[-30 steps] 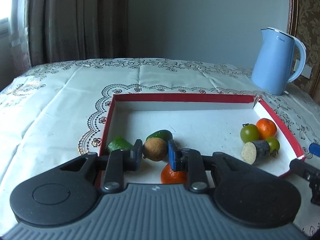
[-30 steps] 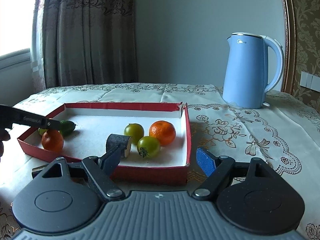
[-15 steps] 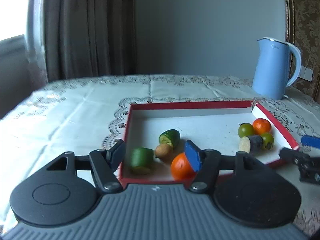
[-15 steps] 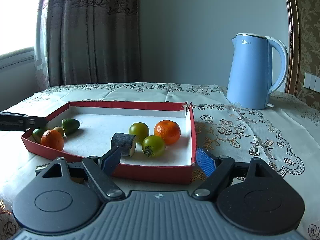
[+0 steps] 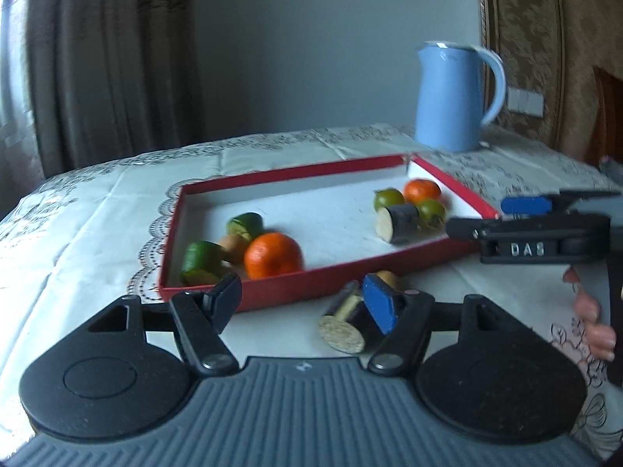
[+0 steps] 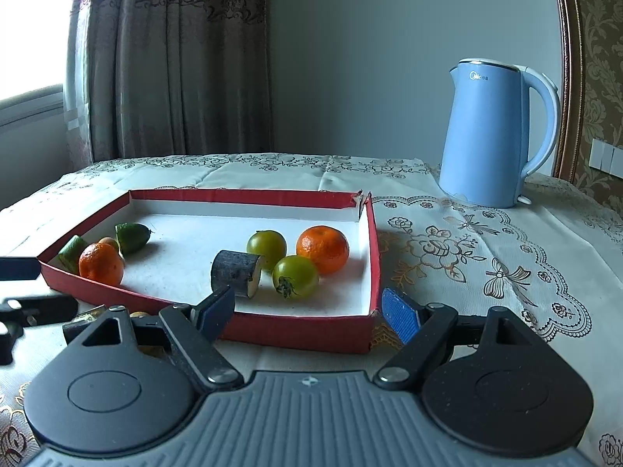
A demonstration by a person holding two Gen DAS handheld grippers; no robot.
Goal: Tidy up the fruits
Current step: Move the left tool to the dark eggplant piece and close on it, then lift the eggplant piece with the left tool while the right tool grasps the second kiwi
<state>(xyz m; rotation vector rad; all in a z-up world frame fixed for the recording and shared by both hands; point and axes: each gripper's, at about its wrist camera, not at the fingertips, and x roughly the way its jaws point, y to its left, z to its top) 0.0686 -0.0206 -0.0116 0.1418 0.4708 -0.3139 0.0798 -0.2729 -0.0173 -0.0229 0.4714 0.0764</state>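
Cream lace-patterned tablecloth (image 6: pixel 467 241) covers the table, and on it sits a shallow red tray (image 6: pixel 296 329) with a white floor, its far right corner torn open. Behind the tray to the right stands a blue kettle (image 6: pixel 494 136), well apart from it. Inside the tray, the right-hand group holds an orange tangerine (image 6: pixel 322 249), two green tomatoes (image 6: pixel 295 276) and a dark eggplant chunk (image 6: pixel 235 272), all close together. At the left end lie a second tangerine (image 5: pixel 273 255), two green cucumber pieces (image 5: pixel 202 260) and a small brown fruit (image 5: pixel 233 247). Outside the tray, on the cloth by its near wall, lies another eggplant piece (image 5: pixel 344 325). The left gripper (image 5: pixel 300 305) has just been opening; its jaws stand apart and empty, the right pad just beside that piece. The right gripper (image 6: pixel 307 309) is spread wide, holding nothing, before the tray's near wall.
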